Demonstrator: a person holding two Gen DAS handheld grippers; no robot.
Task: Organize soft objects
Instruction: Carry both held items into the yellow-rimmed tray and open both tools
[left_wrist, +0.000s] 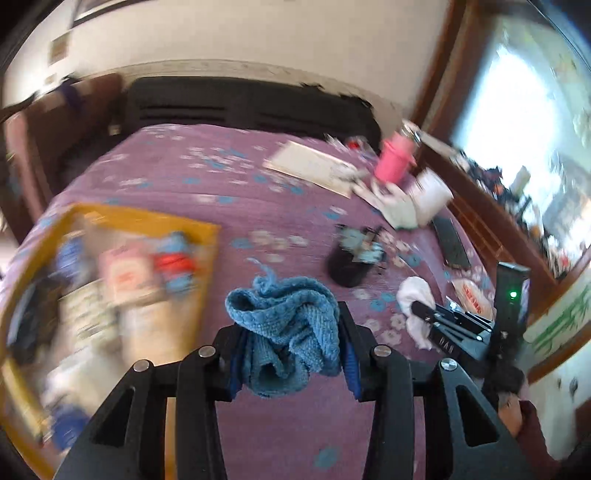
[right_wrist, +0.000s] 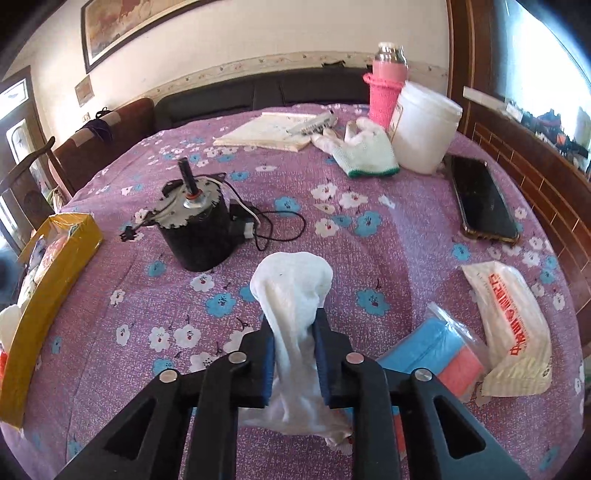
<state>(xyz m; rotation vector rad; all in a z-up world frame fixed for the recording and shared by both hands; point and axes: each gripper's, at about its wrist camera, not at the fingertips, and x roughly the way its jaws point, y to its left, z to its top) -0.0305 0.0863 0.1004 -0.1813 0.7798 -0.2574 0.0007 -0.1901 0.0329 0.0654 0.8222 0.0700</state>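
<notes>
Cloth Drop and Snag Risks During Transfer

Cloths are held one per gripper, above the purple bedspread (right_wrist: 332, 236). The blue cloth (left_wrist: 284, 332) is bunched between the fingers of the left gripper (left_wrist: 291, 325), with a loose thread sticking up at its top. The white cloth (right_wrist: 291, 314) is pinched at its middle by the right gripper (right_wrist: 293, 332); its ends hang free in front of and behind the jaws.

Risks:
- Slip. Each cloth is gripped through a soft fold. A fast swing may pull it free; the left view is already motion-blurred.
- Snag. The white cloth's hanging tail may catch on the motor (right_wrist: 195, 225) or its wires just ahead.
- Missed drop. The yellow box (left_wrist: 122, 266) is already crowded with items; a cloth released at the rim may fall outside.

Gripper state: both sets of jaws are narrowed onto fabric, part-way closed, with only cloth between the pads. Neither touches the bedspread, as far as can be judged.
</notes>
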